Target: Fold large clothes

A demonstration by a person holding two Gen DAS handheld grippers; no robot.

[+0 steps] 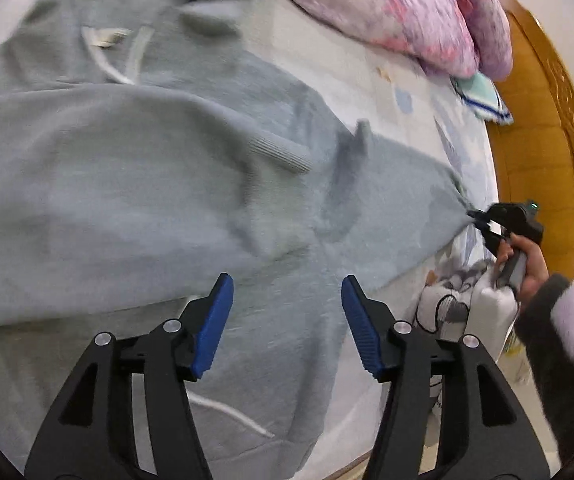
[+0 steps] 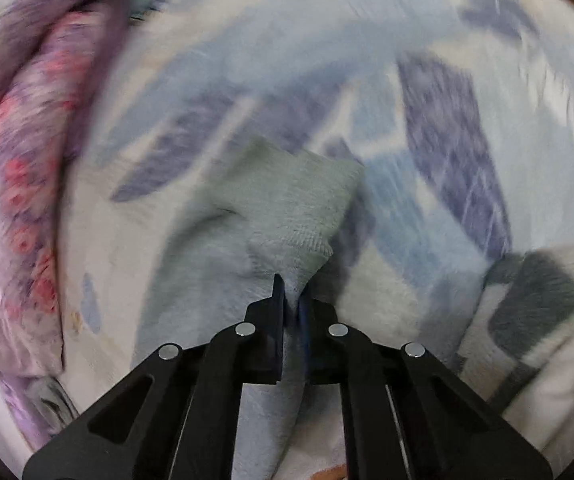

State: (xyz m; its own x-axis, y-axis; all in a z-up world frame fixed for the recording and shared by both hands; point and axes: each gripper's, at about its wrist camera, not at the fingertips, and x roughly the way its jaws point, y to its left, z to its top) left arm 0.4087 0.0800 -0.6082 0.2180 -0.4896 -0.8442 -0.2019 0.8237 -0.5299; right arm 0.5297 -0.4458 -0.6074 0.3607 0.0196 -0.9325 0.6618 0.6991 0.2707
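Blur smears the hoodie (image 1: 135, 168) — right hand-held gripper (image 2: 292, 300) pinches its cuff, left hand-held gripper (image 1: 287, 320) spread wide.

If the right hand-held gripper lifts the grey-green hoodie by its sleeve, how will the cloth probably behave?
Probably floppy: the hoodie lies in soft folds, so it would sag. The sleeve bunches where the right hand-held gripper pinches it, so it likely stretches before the body follows. Its knit looks fuzzy, so slipping seems unlikely.

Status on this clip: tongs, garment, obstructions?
Left tongs open, above the grey hoodie. Right tongs shut on the sleeve cuff, pulling it outward. Pink quilt and plush blanket beside the hoodie, not on it.
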